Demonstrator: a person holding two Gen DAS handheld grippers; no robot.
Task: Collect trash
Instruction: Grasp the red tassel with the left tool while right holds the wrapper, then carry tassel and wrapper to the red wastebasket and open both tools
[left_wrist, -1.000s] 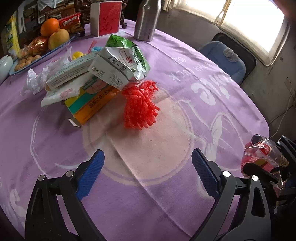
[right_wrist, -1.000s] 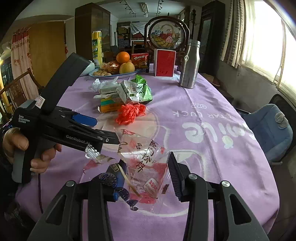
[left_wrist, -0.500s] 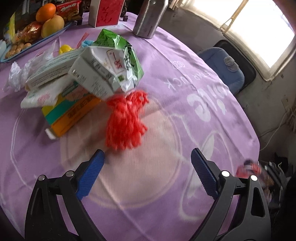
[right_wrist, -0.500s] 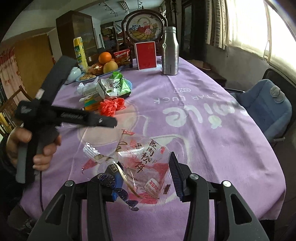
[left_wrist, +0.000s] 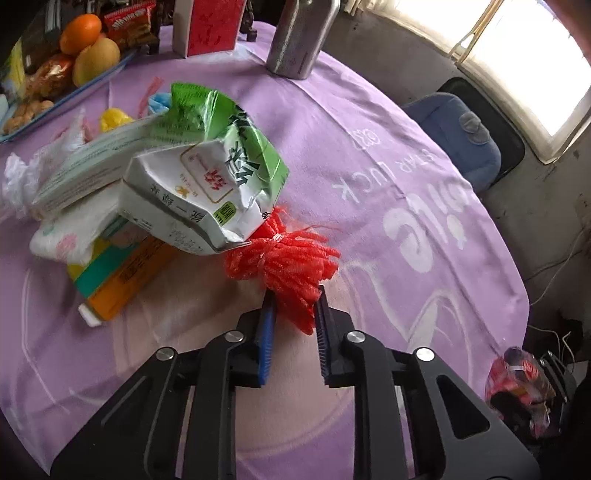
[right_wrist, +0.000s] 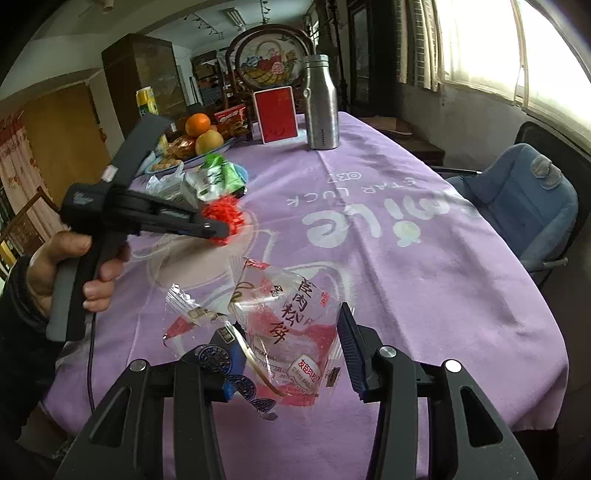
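Note:
A red mesh net bundle lies on the purple tablecloth, partly under a crumpled green and white bag. My left gripper is shut on the near end of the red net; it also shows in the right wrist view with the net. My right gripper is shut on a bunch of clear and red plastic wrappers, held above the table's near edge. The wrappers also show in the left wrist view.
A pile of trash lies left of the net: an orange and green box, white packets, plastic bags. Behind stand a steel bottle, a red box and a fruit tray. A blue chair is to the right.
My left gripper moved forward to the red net and closed its fingers on it. My right gripper stayed shut on the wrappers.

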